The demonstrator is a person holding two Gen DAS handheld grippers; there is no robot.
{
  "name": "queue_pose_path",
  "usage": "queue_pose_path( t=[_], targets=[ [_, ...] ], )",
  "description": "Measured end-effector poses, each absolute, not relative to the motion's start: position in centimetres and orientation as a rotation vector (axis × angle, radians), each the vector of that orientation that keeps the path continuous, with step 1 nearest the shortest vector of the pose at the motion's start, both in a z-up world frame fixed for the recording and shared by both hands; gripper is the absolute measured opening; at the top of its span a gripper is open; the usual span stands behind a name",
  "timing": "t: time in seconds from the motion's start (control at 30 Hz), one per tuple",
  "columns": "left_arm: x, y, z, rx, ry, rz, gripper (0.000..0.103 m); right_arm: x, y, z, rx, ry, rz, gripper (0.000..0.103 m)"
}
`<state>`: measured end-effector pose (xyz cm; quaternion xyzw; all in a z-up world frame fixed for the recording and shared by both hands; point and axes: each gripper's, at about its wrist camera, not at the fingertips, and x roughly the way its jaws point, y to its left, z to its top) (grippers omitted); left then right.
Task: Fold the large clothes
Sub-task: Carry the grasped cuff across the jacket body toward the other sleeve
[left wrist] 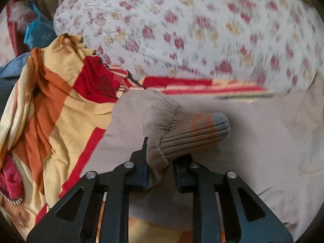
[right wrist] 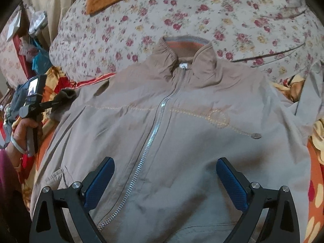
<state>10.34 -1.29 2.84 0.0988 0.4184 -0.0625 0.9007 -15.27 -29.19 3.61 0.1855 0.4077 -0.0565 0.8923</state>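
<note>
The zipped beige fabric jacket [right wrist: 162,125] lies front-up on the floral-sheeted bed [right wrist: 243,16], ready for folding, so the left gripper [left wrist: 160,168] has its jaws clamped on the ribbed sleeve cuff [left wrist: 194,133] while the right gripper [right wrist: 165,180] hovers, jaws apart, above the hem.

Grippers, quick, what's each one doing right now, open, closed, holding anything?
Left gripper: closed on the jacket's sleeve cuff.
Right gripper: open, holding nothing, above the jacket front.
</note>
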Motion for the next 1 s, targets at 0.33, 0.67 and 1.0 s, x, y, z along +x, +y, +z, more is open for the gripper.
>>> queue_pose_path(
  t=[0.33,0.67,1.0],
  targets=[
    [4.1,-6.1,11.5,-0.06,0.82,-0.386,0.015,-16.9,-32.2,5.9,0.467,0.767,-0.196,0.1],
    [-4.3,-24.4,13.5,-0.038,0.877,-0.772,0.015,-19.4,-36.8,7.0,0.579,0.72,-0.335,0.1],
    [-6.3,-30.4,5.0,-0.052,1.128,-0.952,0.059,-21.0,-40.8,5.0,0.778,0.738,-0.411,0.1]
  ],
)
